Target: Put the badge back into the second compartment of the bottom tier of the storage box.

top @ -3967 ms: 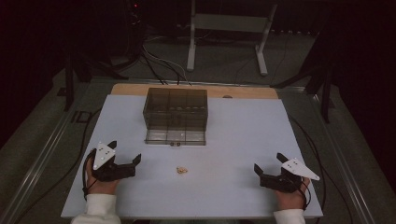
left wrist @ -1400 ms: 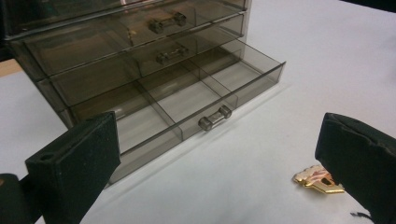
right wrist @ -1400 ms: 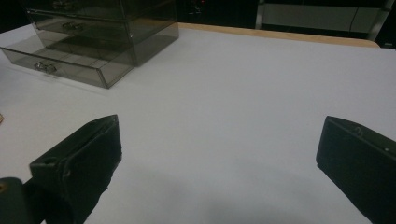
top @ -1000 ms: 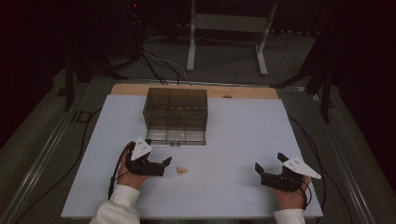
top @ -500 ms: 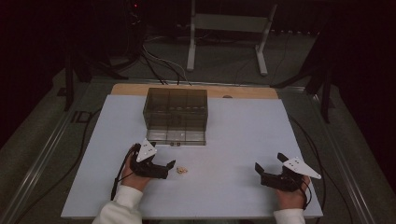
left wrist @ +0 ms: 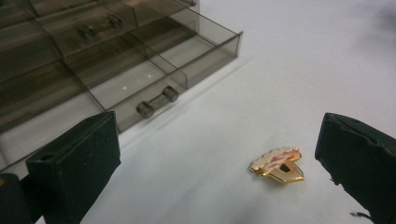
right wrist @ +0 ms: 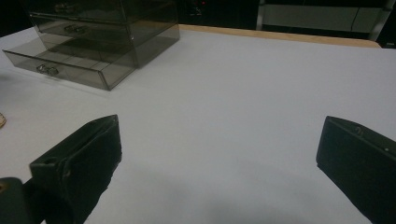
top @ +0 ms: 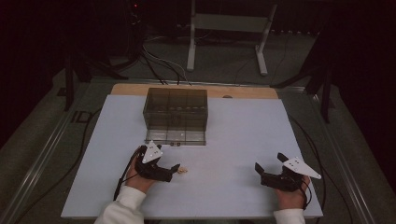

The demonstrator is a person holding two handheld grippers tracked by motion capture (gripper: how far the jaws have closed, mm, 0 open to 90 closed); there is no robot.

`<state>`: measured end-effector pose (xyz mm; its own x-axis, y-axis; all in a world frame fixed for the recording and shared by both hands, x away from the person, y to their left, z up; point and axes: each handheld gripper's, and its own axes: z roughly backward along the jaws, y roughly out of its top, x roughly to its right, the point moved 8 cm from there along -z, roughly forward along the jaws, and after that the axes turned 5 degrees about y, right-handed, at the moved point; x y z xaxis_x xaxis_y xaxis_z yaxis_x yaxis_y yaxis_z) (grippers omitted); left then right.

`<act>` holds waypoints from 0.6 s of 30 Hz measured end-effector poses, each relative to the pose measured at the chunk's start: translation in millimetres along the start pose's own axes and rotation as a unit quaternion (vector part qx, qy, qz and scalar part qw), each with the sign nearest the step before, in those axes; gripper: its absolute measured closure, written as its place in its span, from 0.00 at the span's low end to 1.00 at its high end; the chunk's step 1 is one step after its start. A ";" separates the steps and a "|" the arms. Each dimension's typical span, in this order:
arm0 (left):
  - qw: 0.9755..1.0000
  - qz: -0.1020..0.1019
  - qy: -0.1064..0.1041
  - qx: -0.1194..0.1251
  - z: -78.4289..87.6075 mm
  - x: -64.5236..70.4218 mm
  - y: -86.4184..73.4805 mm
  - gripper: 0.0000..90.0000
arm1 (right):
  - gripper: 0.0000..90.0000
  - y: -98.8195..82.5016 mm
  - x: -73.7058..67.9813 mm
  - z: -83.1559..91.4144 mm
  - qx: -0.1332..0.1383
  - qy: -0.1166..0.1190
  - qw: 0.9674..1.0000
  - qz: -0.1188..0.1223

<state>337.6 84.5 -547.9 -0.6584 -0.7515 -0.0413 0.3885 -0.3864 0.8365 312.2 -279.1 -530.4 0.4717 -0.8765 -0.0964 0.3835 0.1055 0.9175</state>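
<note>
The left gripper (top: 175, 168), jaws wide apart, hovers low over a small gold-edged pin (left wrist: 277, 165) lying flat on the white table (top: 233, 140) near the smoked drawer box (top: 176, 109); best to centre the 2 jaws, lower, then close gently, while the right gripper (top: 268, 162) rests open far away.

On the table (top: 243, 140), the drawer box (top: 176, 114) sits at twelve o'clock from the pin (top: 182, 170).
</note>
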 end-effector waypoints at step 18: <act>0.997 -0.018 -0.050 -0.054 -12.0 22.1 -9.7 0.11 | 0.00 -0.1 -0.2 -0.2 -0.001 0.001 1.000 0.001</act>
<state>327.0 65.3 -563.5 -0.7322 -0.6810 -0.0099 0.4273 -0.4705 0.7720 312.2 -278.8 -530.5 0.4741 -0.8753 -0.0957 0.3835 0.1075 0.9173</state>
